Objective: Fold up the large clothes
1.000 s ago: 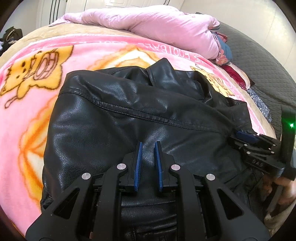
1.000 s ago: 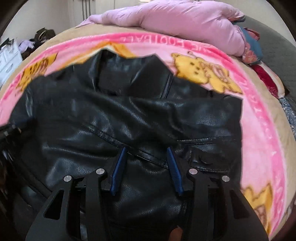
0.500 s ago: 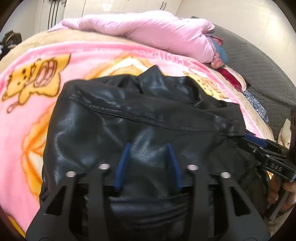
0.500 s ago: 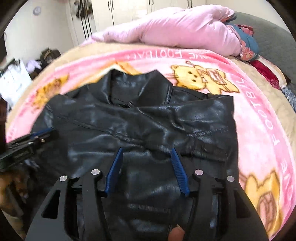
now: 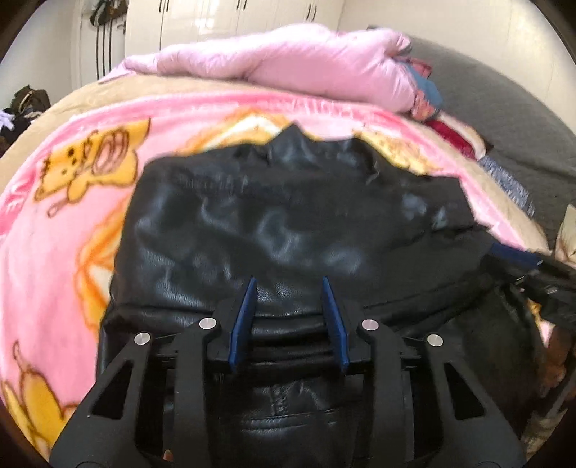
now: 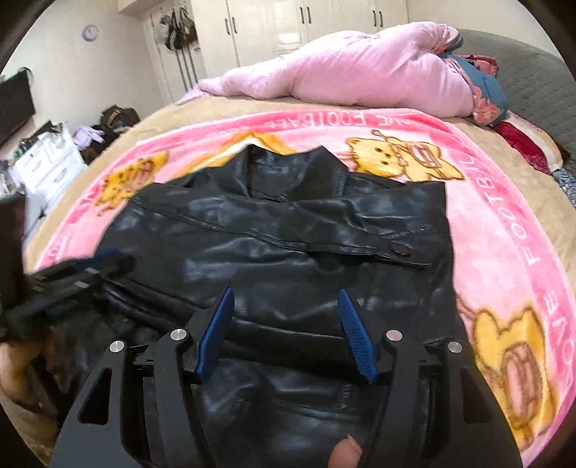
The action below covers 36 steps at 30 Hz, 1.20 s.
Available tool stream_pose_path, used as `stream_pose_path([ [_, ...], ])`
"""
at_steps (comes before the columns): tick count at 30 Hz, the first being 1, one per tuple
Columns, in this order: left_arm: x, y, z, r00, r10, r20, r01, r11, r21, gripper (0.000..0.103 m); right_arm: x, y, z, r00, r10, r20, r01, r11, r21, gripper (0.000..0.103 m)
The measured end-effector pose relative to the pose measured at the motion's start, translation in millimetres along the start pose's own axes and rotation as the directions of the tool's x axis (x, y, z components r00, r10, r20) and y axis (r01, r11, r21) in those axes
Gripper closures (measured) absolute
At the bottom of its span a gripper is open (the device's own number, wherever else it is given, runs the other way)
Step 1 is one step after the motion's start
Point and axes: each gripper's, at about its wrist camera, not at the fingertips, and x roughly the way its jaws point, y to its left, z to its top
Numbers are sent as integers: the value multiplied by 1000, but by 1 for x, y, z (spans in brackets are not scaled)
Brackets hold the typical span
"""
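Left gripper (image 5: 289, 288) and right gripper (image 6: 286, 300): black angular frames, four silver screws each, blue ribbed fingers (image 6: 216, 331); bare fingertip (image 6: 345, 455) at lower edge.

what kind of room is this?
Most likely a home bedroom: the black leather jacket lies on a bed's pink cartoon blanket, with a pink duvet bunched behind and white wardrobe doors along the wall.

Your bed (image 6: 511, 151), tan-covered, carries a pink cartoon-bear fleece blanket (image 6: 504, 230); the black leather jacket (image 6: 288, 244) lies on it. A bunched pale pink quilt (image 6: 360, 68) lies along the far edge.
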Motion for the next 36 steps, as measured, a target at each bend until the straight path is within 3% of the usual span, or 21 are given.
stream_pose_path([
  [6, 8, 3, -8, 1000, 1, -14, -2, 1000, -13, 74, 5, 9, -1, 1000, -22, -14, 22, 999, -32, 45],
  [11, 7, 4, -9, 1000, -14, -10, 14, 1000, -23, 74, 34, -9, -13, 985, -74, -154, 80, 996, 28, 46],
  [13, 7, 5, -10, 1000, -19, -8, 18, 1000, -26, 74, 41, -15, -19, 984, -53, -169, 63, 996, 55, 46],
  [19, 3, 6, -10, 1000, -31, 3, 31, 999, -36, 74, 38, -13, -27, 989, -61, -138, 73, 994, 81, 46],
  [25, -2, 4, -11, 998, -55, 8, 55, 997, -49, 66, 17, -4, -28, 993, -91, -69, 96, 993, 71, 44],
  [32, -11, 0, -13, 995, -95, 23, 97, 993, -61, 52, -10, -7, -30, 995, -95, -7, 95, 987, 128, 34],
  [36, -16, -3, -14, 994, -109, 29, 111, 992, -67, 43, -22, -6, -31, 994, -108, 14, 105, 985, 137, 19],
])
